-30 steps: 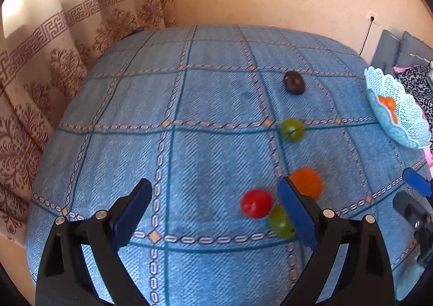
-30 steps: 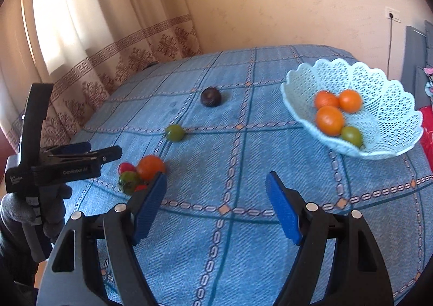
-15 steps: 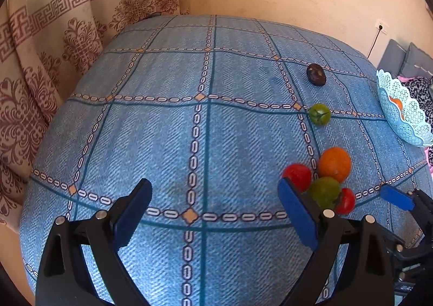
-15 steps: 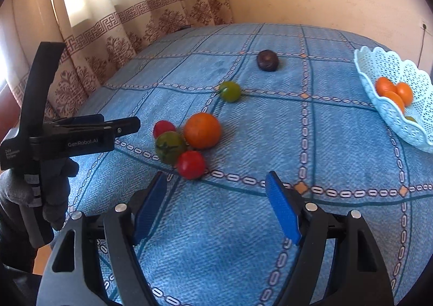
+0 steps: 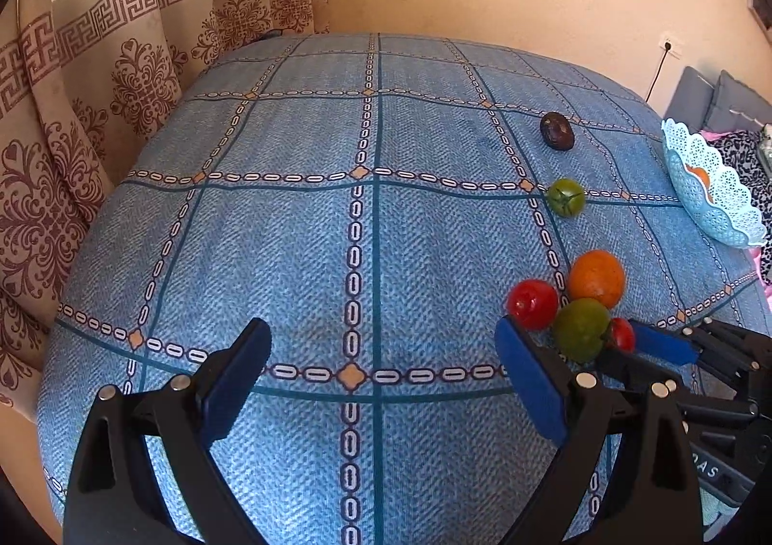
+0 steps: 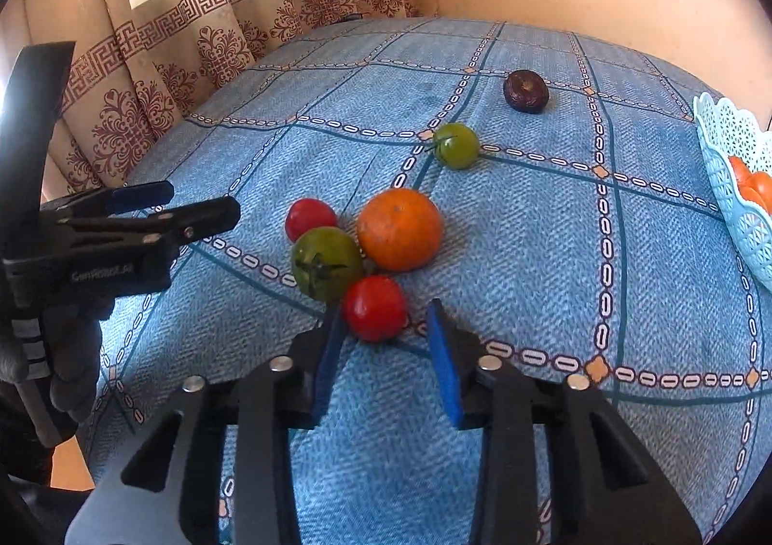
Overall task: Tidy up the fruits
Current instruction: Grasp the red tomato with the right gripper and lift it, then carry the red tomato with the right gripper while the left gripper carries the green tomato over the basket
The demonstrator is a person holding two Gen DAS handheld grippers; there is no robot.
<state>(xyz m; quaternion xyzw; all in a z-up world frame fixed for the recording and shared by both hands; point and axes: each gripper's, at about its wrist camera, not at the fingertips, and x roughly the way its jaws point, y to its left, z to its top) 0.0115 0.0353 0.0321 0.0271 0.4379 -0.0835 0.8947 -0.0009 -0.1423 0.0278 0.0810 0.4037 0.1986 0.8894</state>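
On the blue cloth we count six loose fruits: two red tomatoes, two green tomatoes, one orange and one dark fruit. Four of them huddle together, the near red tomato, the big green tomato, the far red tomato and the orange, each touching a neighbour. The small green tomato lies apart beyond them, and the dark fruit farther still. Our right gripper has its fingers partly closed to either side of the near red tomato, not yet pinching it. Our left gripper hangs spread wide over bare cloth, holding nothing, with the cluster just to its right. From the left camera, the near red tomato is mostly hidden behind the green one and the right gripper's finger. A pale blue basket is cut off by the frame edge; we make out orange fruit inside but cannot count it.
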